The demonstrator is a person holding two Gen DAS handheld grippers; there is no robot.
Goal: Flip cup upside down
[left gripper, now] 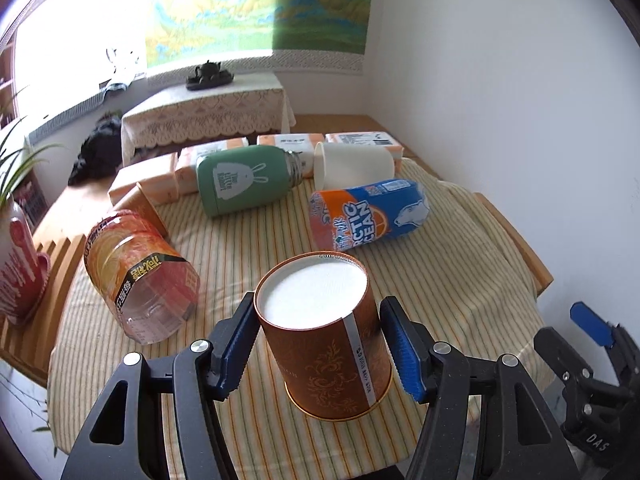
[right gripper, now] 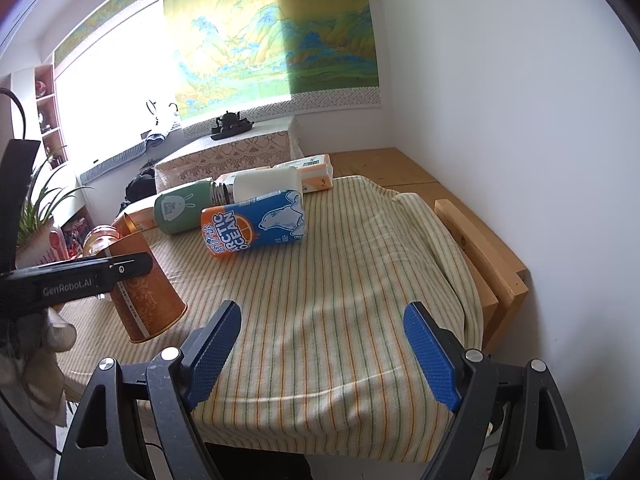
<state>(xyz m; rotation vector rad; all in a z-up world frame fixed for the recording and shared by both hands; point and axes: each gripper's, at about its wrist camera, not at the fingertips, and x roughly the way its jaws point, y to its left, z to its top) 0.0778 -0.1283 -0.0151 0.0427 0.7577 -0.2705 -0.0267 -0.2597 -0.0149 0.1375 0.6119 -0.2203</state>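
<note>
The striped cloth (right gripper: 340, 280) covers the tabletop. The left gripper (left gripper: 320, 354) has its fingers (left gripper: 406, 354) clamped on the brown cup (left gripper: 328, 344), which sits between them upside down and tilted, rim low by the cloth. The right gripper (right gripper: 326, 354) has fingers wide apart, nothing in them, cup off to their left.

On the striped cloth (left gripper: 460, 280) lie five drink containers: one orange cup (left gripper: 324, 336), one white cup (left gripper: 352, 166), one green flask (left gripper: 244, 180), one blue-and-orange can (left gripper: 368, 216) and one clear bottle (left gripper: 140, 276). Behind the cloth stand about six orange-white packs (left gripper: 362, 140). Two grippers show.
</note>
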